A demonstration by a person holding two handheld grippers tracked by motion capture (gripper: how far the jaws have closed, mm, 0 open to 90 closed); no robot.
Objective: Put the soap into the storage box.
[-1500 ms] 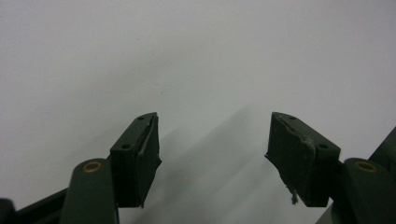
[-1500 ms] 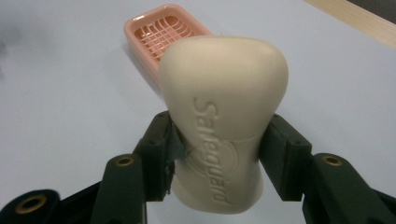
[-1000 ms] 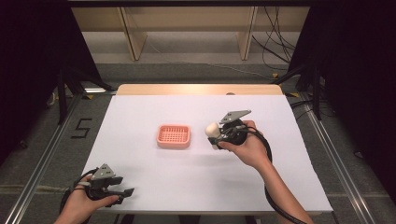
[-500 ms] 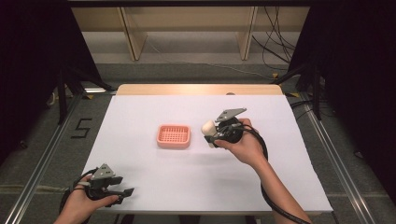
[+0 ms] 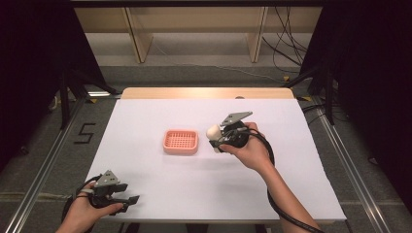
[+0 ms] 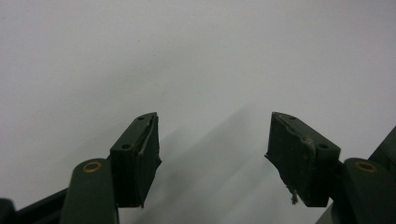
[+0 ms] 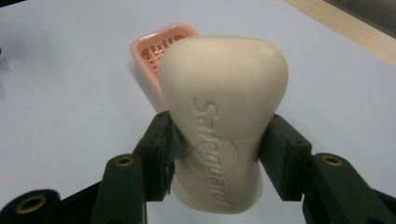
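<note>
**Right gripper view: soap bar in grip, dish not yet reached**

Right gripper view shows the right gripper clamped on a cream soap bar, one jaw pressing each narrow flank at the bar's waist. The bar stands roughly on end between the jaws, its embossed "Safeguard" lettering facing the camera. Grip appears firm and centred; no slip is evident.

Directly ahead of the jaws, partly hidden behind the bar, lies the pink soap dish with a slotted grid floor. In the high view the right gripper is held above the white table, with the soap bar at its tip and the soap dish just beside it, toward the person's left. Bar and dish are near but apart. The dish looks empty.

The left gripper stands wide open with nothing between its jaws, only bare table surface ahead. The high view places the left gripper well apart from the work, resting at the table's near edge.

Assessment: pick-up is complete and the carry is largely done. Remaining, in my judgement: bring the bar over the dish, lower it flat onto the grid, release and withdraw.
</note>
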